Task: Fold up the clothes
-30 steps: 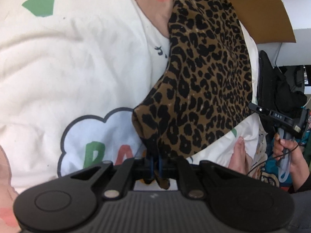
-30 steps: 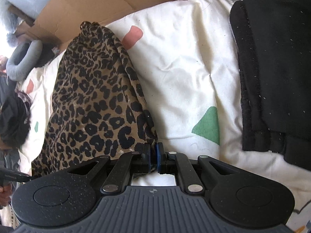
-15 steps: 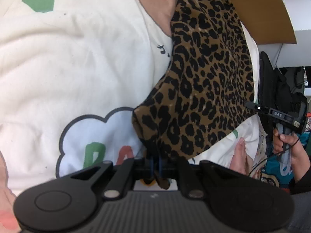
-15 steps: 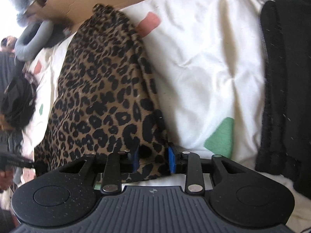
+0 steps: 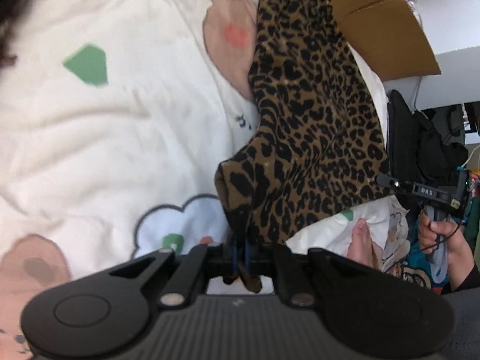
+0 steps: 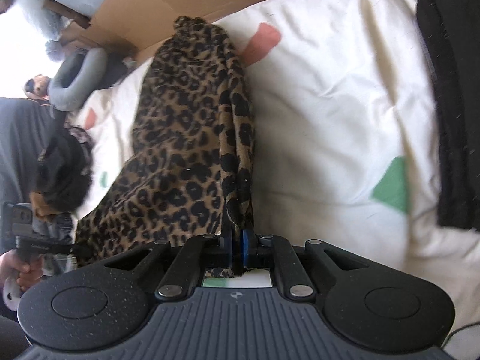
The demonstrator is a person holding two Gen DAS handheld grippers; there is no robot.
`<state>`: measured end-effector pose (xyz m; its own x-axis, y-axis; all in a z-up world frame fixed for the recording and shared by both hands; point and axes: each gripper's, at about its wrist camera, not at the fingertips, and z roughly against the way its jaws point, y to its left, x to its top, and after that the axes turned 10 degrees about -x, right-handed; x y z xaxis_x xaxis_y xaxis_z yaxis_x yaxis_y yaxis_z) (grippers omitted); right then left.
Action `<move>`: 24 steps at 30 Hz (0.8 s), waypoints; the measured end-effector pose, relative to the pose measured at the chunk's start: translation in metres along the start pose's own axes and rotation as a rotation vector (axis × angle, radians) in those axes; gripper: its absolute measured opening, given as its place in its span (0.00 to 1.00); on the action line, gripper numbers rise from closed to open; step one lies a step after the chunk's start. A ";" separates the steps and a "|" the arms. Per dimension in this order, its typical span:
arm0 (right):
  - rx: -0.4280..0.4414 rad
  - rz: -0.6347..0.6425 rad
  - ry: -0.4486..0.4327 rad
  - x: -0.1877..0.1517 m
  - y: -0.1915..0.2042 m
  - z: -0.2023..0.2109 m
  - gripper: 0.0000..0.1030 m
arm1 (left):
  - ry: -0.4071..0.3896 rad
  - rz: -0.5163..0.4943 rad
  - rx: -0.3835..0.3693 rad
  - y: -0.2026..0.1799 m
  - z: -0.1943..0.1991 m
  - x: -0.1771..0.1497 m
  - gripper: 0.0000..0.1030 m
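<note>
— While the leopard-print garment [image 5: 312, 138] lies stretched over the white duvet [image 5: 126, 138], who has hold of it?

— Both claws. The left claw [image 5: 240, 250] is clamped tight on one bunched corner of the garment, a scrap of cloth poking out below the blue pads. The right claw [image 6: 237, 240] has just been closing, and its jaws now pinch a folded edge of the same garment.

— And where is the garment against that duvet?

— It runs from the near edge of the duvet, where the claws hold it, up to the far edge, where its gathered end sits against a cardboard box [image 5: 381, 30]. The gripped corners are raised off the duvet; the rest drapes down onto it.

— What else lies on the duvet?

— Printed shapes: a green patch [image 5: 87, 64], a pink blob with a red spot [image 5: 231, 30] just beside the garment, and a cloud outline [image 5: 180, 225] under the left claw. In the right wrist view a stack of black clothing [image 6: 453, 90] rests along the duvet's right side, apart from the garment.

— Any person visible?

— A hand [image 5: 441, 234] beyond the duvet's right edge in the left wrist view, gripping the handle of the other claw.
</note>
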<state>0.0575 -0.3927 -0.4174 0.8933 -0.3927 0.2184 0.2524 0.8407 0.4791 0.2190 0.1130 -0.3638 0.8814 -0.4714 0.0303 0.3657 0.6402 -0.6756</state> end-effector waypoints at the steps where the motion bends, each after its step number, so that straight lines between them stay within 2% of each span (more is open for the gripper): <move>1: 0.013 0.000 0.005 -0.001 0.003 0.000 0.04 | -0.004 -0.006 0.007 -0.001 0.004 0.001 0.05; 5: 0.047 0.008 0.039 -0.006 0.010 -0.004 0.04 | -0.012 -0.039 0.038 0.001 0.016 0.000 0.05; 7: 0.052 0.019 0.057 -0.009 0.013 -0.007 0.04 | -0.014 -0.021 0.041 0.006 0.012 -0.002 0.05; 16: -0.012 -0.003 0.045 -0.005 -0.013 0.002 0.03 | -0.005 0.027 0.024 0.014 -0.014 -0.008 0.05; 24: -0.043 0.000 0.045 -0.005 -0.017 -0.004 0.03 | -0.003 0.066 0.009 0.033 -0.027 -0.010 0.05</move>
<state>0.0504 -0.4030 -0.4300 0.9090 -0.3763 0.1792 0.2672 0.8561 0.4423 0.2138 0.1228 -0.4058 0.9047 -0.4260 -0.0116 0.3094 0.6754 -0.6694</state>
